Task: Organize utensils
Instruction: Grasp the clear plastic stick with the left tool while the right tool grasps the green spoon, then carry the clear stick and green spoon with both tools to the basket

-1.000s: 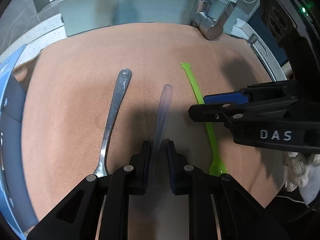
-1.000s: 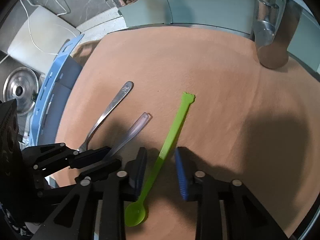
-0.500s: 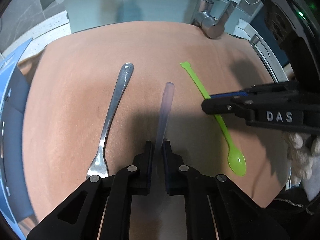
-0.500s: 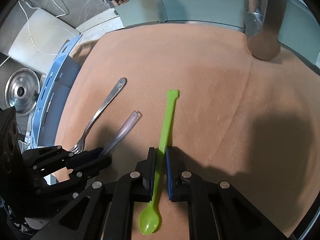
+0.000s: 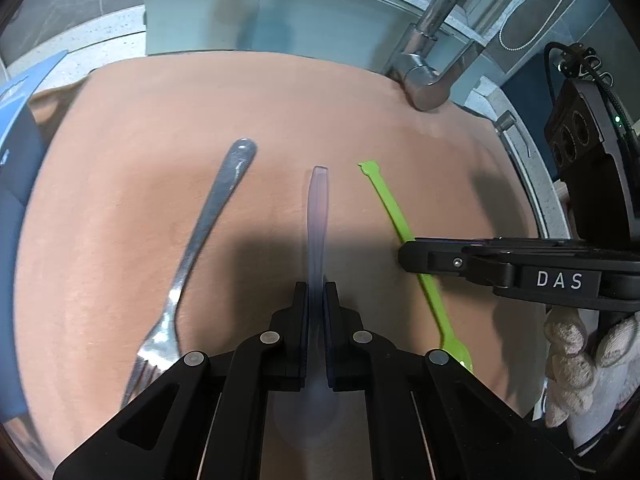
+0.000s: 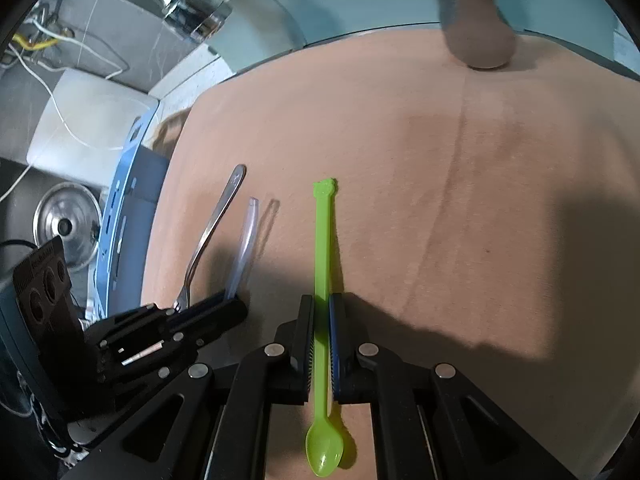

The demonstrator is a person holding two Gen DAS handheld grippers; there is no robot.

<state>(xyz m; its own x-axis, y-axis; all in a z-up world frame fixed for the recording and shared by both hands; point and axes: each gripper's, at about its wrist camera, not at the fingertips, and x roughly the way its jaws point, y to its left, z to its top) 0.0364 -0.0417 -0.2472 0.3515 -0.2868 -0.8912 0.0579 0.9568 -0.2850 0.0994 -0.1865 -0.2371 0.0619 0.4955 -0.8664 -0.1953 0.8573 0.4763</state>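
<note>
The clear plastic spoon [image 5: 318, 216] is clamped by the left tool [image 5: 316, 300] and the green spoon [image 6: 322, 240] by the right tool [image 6: 321, 312], mid-handle, probably for balanced lifting; the fork [image 5: 208, 232] is left lying at the left.

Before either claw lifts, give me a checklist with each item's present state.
1. Left claw shut on the clear plastic spoon: ok.
2. Right claw shut on the green spoon: ok.
3. Metal fork apart from both claws: ok.
4. Spoon handles apart from each other on the tan mat: ok.
5. Grip firm enough to lift: cannot tell.
6. Faucet away from both spoons: ok.
</note>
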